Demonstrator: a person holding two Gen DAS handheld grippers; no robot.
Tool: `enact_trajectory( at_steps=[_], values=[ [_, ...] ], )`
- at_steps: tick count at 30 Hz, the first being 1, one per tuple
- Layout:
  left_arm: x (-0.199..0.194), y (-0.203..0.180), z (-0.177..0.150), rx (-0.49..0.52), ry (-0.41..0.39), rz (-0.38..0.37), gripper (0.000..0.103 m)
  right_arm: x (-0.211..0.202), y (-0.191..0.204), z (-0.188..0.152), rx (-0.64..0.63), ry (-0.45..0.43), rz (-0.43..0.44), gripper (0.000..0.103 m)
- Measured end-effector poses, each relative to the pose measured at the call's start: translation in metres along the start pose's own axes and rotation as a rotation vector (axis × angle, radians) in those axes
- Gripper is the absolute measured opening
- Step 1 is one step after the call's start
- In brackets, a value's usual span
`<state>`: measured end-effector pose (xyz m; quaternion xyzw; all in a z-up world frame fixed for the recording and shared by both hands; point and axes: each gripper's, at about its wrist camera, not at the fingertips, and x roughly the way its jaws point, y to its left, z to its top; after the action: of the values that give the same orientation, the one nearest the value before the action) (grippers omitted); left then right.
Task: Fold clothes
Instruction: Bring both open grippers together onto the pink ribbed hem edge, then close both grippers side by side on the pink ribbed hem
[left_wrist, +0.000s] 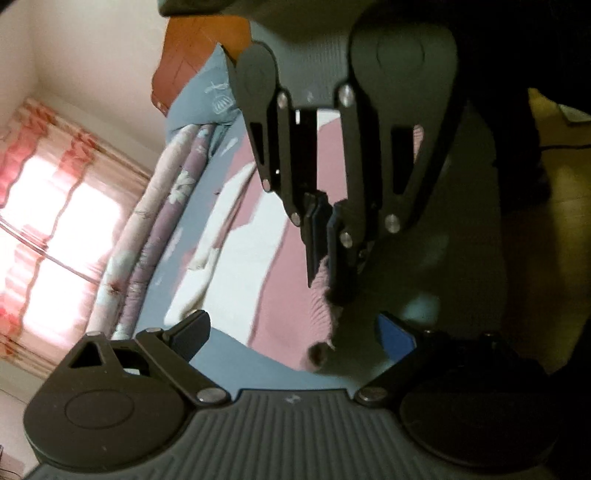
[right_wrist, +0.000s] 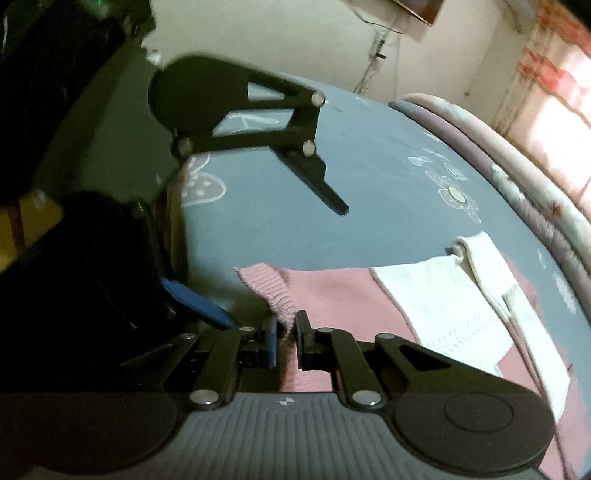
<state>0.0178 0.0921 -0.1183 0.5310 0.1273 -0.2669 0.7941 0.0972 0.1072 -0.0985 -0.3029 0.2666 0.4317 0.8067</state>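
Note:
A pink knitted sweater (left_wrist: 280, 258) (right_wrist: 340, 295) with a white panel (right_wrist: 443, 306) lies spread on a blue bed sheet (right_wrist: 351, 166). My right gripper (right_wrist: 286, 328) is shut on the sweater's ribbed pink edge, which bunches up between its pads. The left wrist view shows that same right gripper (left_wrist: 325, 280) from the front, pinching the pink edge. My left gripper (left_wrist: 293, 328) is wide open just in front of it, one finger on each side of the pinched edge. In the right wrist view, the left gripper (right_wrist: 284, 266) spreads over the ribbed corner without touching it.
A folded floral quilt (left_wrist: 147, 236) (right_wrist: 517, 177) runs along the bed's far side. Behind it hangs a bright pink-patterned curtain (left_wrist: 44, 221) (right_wrist: 554, 92). A wooden headboard (left_wrist: 195, 48) stands at one end of the bed. Yellowish floor (left_wrist: 554, 221) lies beside the near edge.

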Motion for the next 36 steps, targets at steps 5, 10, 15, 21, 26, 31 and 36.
enact_trajectory(
  at_steps=[5,10,15,21,26,31,36],
  values=[
    [0.011,0.016,0.000,-0.098,-0.010,0.060,0.096,-0.005,-0.004,-0.009,0.045,-0.003,-0.013,0.026],
    [0.010,0.032,-0.004,-0.200,-0.020,0.064,0.096,0.000,0.006,-0.026,0.004,0.041,-0.100,0.041],
    [0.006,0.037,-0.006,-0.244,-0.018,0.050,0.096,0.009,0.012,-0.039,-0.010,0.084,-0.132,0.007],
    [0.007,0.026,0.005,-0.137,-0.011,-0.008,0.096,-0.003,0.006,-0.031,0.001,0.038,-0.142,0.007],
    [0.016,0.002,0.023,0.012,-0.030,0.014,0.094,-0.003,-0.003,-0.024,0.009,0.029,-0.156,0.007],
    [0.033,-0.019,0.041,0.125,0.002,0.025,0.066,-0.004,-0.004,-0.023,0.020,0.022,-0.161,0.007],
    [0.040,-0.019,0.047,0.098,0.055,-0.010,0.015,-0.007,-0.006,-0.025,0.036,0.013,-0.164,0.007]
  ],
)
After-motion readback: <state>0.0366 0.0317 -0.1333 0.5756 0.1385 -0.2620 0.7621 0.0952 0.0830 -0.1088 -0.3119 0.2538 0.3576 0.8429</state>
